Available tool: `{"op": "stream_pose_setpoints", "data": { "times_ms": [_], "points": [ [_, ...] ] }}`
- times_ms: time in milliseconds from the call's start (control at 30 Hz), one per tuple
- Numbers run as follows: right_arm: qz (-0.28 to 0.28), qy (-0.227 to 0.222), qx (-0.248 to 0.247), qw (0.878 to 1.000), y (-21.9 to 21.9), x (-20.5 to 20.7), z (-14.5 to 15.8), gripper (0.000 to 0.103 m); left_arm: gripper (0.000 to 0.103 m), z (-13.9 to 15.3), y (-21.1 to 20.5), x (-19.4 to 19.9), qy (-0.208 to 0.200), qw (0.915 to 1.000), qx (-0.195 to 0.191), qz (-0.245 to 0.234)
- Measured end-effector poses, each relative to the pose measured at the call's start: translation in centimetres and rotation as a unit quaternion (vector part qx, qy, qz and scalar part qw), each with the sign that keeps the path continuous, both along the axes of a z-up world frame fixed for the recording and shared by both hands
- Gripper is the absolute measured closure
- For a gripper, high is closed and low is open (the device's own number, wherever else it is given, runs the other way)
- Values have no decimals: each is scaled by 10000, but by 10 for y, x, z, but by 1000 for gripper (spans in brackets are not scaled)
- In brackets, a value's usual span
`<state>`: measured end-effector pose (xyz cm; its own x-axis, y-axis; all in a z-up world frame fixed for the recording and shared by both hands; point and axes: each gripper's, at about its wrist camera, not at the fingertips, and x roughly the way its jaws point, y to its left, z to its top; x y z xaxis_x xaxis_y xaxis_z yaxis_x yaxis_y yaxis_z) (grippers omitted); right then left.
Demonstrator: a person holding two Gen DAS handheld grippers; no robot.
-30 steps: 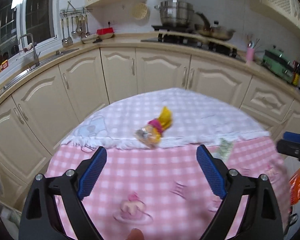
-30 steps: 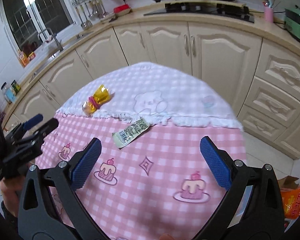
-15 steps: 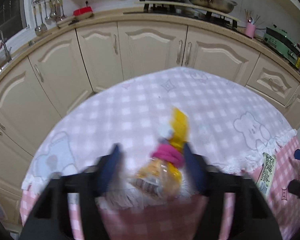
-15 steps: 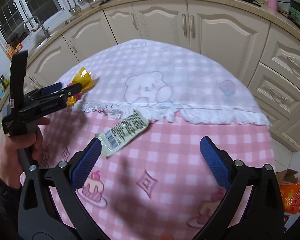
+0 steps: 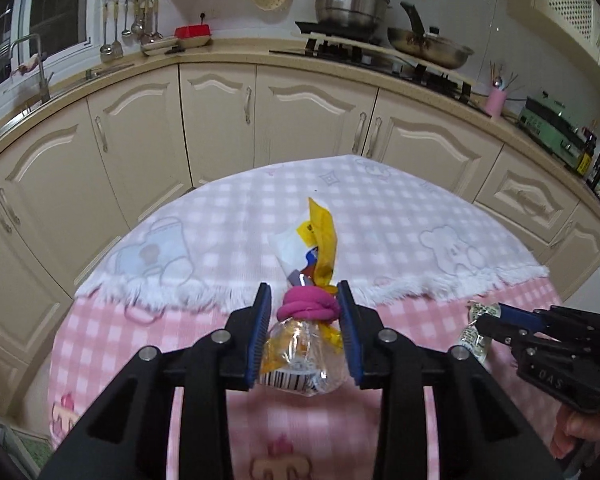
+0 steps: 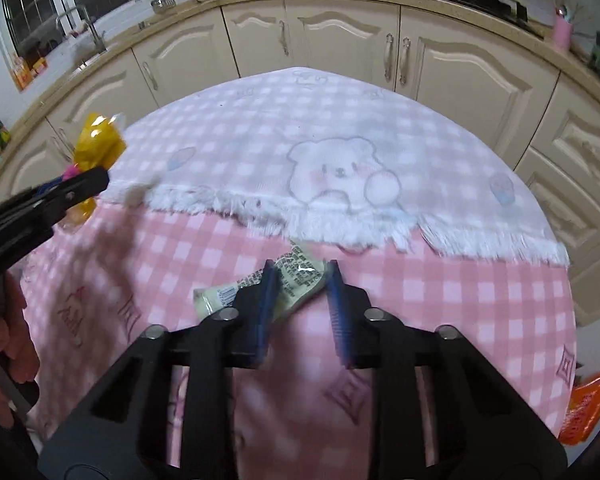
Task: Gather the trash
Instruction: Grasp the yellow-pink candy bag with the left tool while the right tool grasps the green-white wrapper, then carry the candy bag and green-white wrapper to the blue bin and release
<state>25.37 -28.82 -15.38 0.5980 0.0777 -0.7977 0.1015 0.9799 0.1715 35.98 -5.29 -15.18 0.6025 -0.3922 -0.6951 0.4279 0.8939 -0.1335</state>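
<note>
Your left tongs [image 5: 305,332] are clenched on a snack bag [image 5: 300,354], a clear and yellow packet tied round its neck with a pink band [image 5: 309,308]. The blue pads [image 5: 260,336] press the bag from both sides just below the band, and its yellow and white top stands up past the tips. In your right wrist view the same bag [image 6: 96,148] shows at the far left, held in the left tongs [image 6: 66,188] above the left edge of the counter [image 6: 480,304]; whether its base touches the cloth you cannot tell from either view.

The counter carries a pink checked cloth [image 5: 140,344] on the near half and a white checked cloth [image 5: 240,216] with a fringed edge on the far half.

Further right, your right tongs [image 6: 300,292] sit low over the pink cloth with a pale green wrapper [image 6: 292,284] lying flat between the pads. The pads are drawn in to about the wrapper's width, but the frame is blurred and you cannot tell if they are pressing it. The left wrist view shows that wrapper [image 5: 473,332] at the tips of the right tongs [image 5: 500,320], near the fringe.

Beyond the counter, cream cabinets [image 5: 316,120] run across the far wall.
</note>
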Motion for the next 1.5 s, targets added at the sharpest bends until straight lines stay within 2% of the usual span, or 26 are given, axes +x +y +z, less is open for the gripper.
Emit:
{"op": "stream_pose_setpoints", "data": {
  "times_ms": [300,333,400,533,567,633,700,767,800,933,1100,1367,1500],
  "points": [
    [314,-7,237,9992,6,-37,4,79,71,8,14,-61,45,9997,-223,50],
    [319,43,238,9992,8,-37,3,75,71,7,15,-68,55,9998,-211,48],
    [140,-34,239,9996,10,-38,3,26,71,4,15,-77,89,9997,-210,46],
    [-70,161,336,9993,20,-29,-5,24,71,0,18,-91,173,9995,-224,107],
    [-63,197,135,9997,28,-25,-8,24,71,-1,20,-93,195,9995,-224,115],
    [67,123,-789,9968,54,-22,-13,28,71,-1,20,-97,208,9995,-212,135],
    [267,-30,-852,9960,63,-25,-12,57,71,-1,20,-101,210,9995,-181,119],
    [469,-26,-827,9955,67,-28,-9,70,71,-1,19,-105,196,9997,-128,97],
    [554,-7,-688,9961,65,-30,-10,86,71,-1,18,-106,193,9997,-113,86],
    [673,-81,-101,9976,45,-46,-9,89,71,0,14,-113,185,9998,-120,25],
    [635,-373,404,9965,11,-75,2,93,71,5,-1,-119,160,9997,-129,-91],
    [331,-744,864,9929,-46,-108,27,93,71,17,-47,-136,86,9985,-208,-505],
    [-41,-1006,1133,9884,-89,-134,42,93,71,24,-78,-145,81,9965,-285,-787]
  ]
}}
